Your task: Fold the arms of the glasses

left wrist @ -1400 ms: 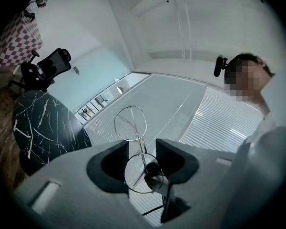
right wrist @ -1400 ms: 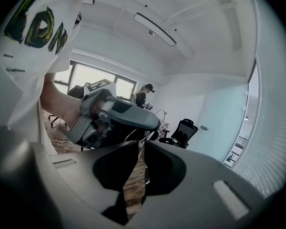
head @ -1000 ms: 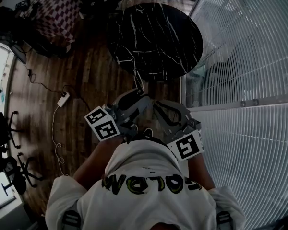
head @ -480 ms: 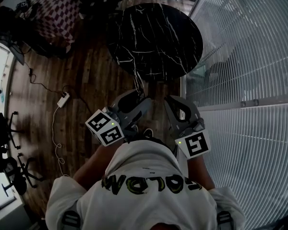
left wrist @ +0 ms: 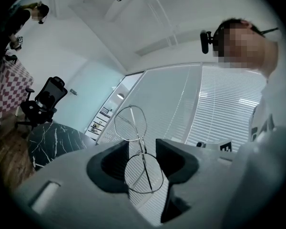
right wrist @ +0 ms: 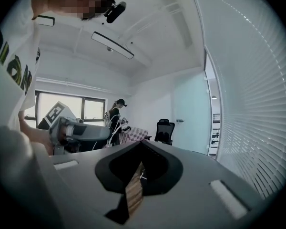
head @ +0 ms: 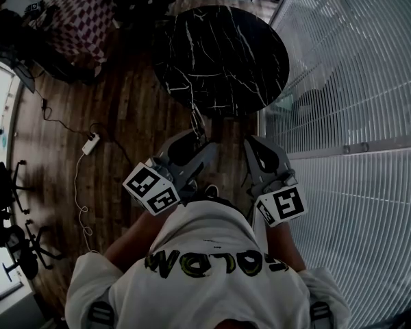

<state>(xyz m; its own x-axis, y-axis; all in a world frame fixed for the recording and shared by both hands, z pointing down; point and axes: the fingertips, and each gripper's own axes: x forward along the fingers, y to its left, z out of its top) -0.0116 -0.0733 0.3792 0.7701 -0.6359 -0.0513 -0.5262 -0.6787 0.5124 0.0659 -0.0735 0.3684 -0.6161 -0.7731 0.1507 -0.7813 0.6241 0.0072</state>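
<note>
Wire-thin metal glasses (left wrist: 140, 145) are pinched in the left gripper (left wrist: 141, 152), jaws clamped on the frame at approx. the bridge. The frame's long axis runs up-down in the left gripper view: one lens pokes out past the jaw tips, the other sits down btwn the jaws, nearer the camera. Fine wires cross behind both lenses. They are prob. the arms lying against the frame, but too thin to tell if both are fully folded.

Right gripper (right wrist: 141, 144): jaws have just closed & are pressed together. Nothing is clearly btwn them, only a pale speck at the seam, too small to name. From its own view the left gripper and its load lie off to the left, apart, no contact.

In the head view both grippers sit side by side in front of the person, pointing away. The glasses show only as a faint line past the left tip, held in the air over the wooden floor (head: 123, 122) just short of the black marble tabletop (head: 222, 46), not on it.

Judgement: if an arm still needs folding, the right gripper is the free one. It would have to reopen & come across leftward, w/ the left holding steady.

No containers in play.
</note>
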